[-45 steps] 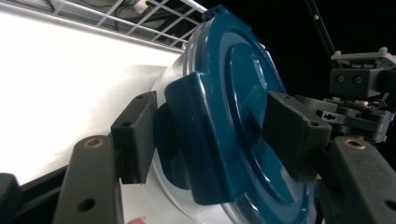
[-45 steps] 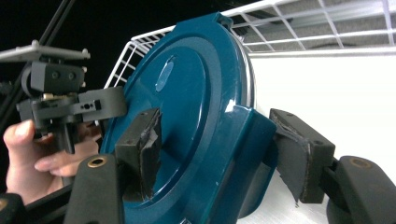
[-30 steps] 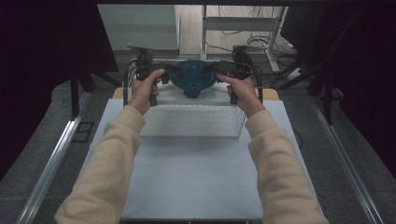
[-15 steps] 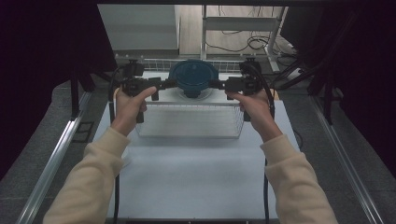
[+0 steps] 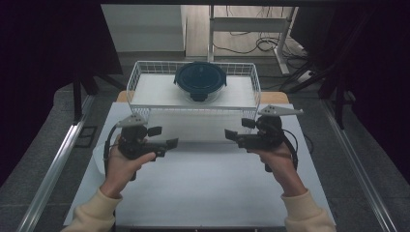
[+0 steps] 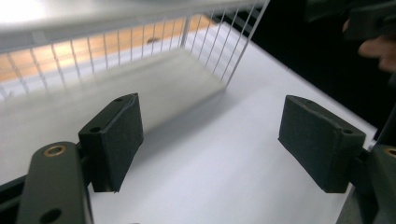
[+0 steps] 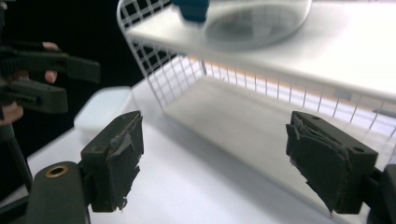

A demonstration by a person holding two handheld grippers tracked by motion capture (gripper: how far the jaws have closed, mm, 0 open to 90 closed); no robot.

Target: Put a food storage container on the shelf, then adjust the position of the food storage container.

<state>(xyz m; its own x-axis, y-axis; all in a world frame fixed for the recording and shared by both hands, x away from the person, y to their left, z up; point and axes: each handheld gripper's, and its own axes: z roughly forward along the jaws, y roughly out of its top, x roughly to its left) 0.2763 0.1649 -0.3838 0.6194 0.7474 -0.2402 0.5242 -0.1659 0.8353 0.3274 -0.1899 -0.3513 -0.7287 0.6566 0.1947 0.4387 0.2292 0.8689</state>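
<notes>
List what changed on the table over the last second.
Both hands drew back from the white wire basket toward the table's near edge. The left tool and right tool let go of its ends; their jaws have just been closing slightly, nothing between them. The basket, with the round dark-blue lidded container inside, now rests farther back on the white table.

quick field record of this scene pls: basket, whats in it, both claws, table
basket: white wire basket at the far end of the table
contents: round container with dark blue lid, resting inside on the basket floor
left claw: open, nothing between the jaws, apart from the basket
right claw: open, empty, jaws have just been closing a little, apart from the basket
table: white top
</notes>
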